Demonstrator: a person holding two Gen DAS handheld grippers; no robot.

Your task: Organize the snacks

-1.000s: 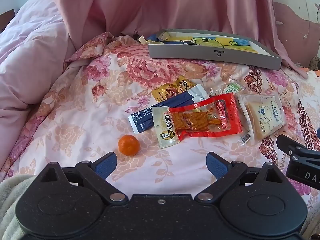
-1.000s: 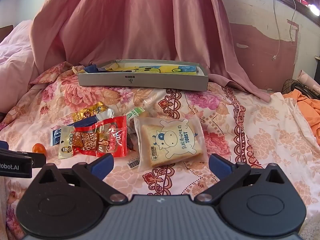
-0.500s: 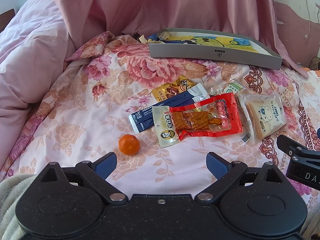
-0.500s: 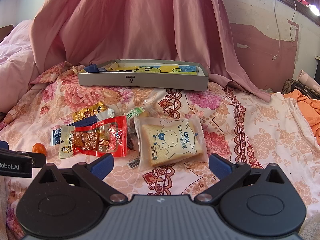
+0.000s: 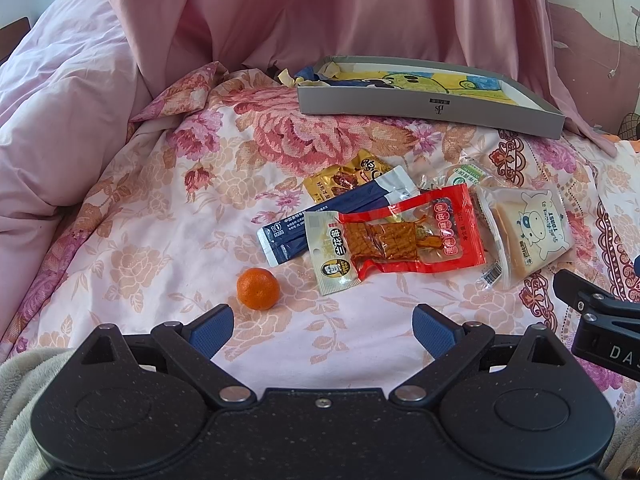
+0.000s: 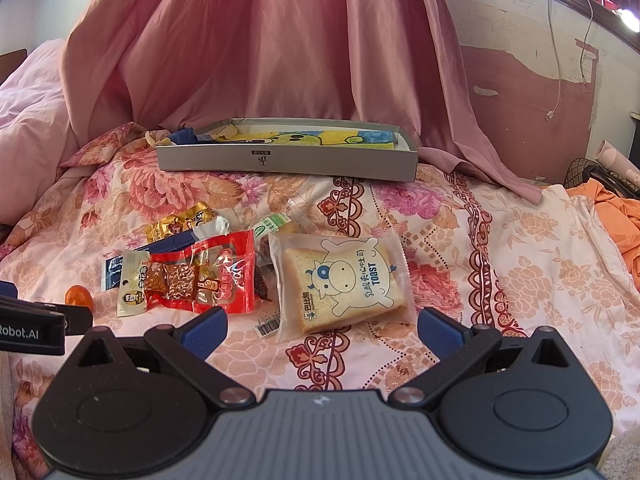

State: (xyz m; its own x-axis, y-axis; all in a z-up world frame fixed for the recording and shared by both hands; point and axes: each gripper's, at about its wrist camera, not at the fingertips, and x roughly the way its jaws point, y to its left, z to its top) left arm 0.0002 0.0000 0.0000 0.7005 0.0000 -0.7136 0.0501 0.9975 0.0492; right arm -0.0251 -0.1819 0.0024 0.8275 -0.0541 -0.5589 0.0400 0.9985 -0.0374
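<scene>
Blue-padded left gripper (image 5: 322, 326): jaws spread wide, holding nothing, touching nothing, poised above the bedspread. Right gripper (image 6: 322, 328): jaws likewise spread wide and empty.

Mandarin (image 5: 258, 288): small, orange, just ahead of the left gripper's left jaw tip, apart from the packets.

Red packet (image 5: 404, 238) of skewered snack: ahead of the left gripper's gap, long axis running across the jaws, its pale printed end toward the left jaw. It overlaps the navy sachet (image 5: 332, 216).

Navy sachet: long and narrow, lying diagonally, near end toward the left jaw, far end angled away to the right.

Gold packet (image 5: 348, 178): beyond the sachet, partly tucked under it.

Green-labelled clear packet (image 5: 466, 174): beyond the red packet; contents too small to tell.

Toast packet (image 6: 340, 280): sliced bread with a cartoon cow, flat, directly ahead of the right gripper's gap, just beside the red packet, lettering running sideways to the camera.

Grey box (image 6: 286, 156): shallow, open, well beyond all the snacks, long axis across both grippers' jaws; a yellow and blue cartoon picture lines the inside.

Surface: floral bedspread (image 5: 160, 220), pink and peach. Pink quilt (image 5: 60, 120) heaped off to the left jaw's side. Pink curtain (image 6: 280, 40) hanging behind the box. Peeling wall (image 6: 520, 80) and orange cloth (image 6: 616, 216) off to the right jaw's side.
</scene>
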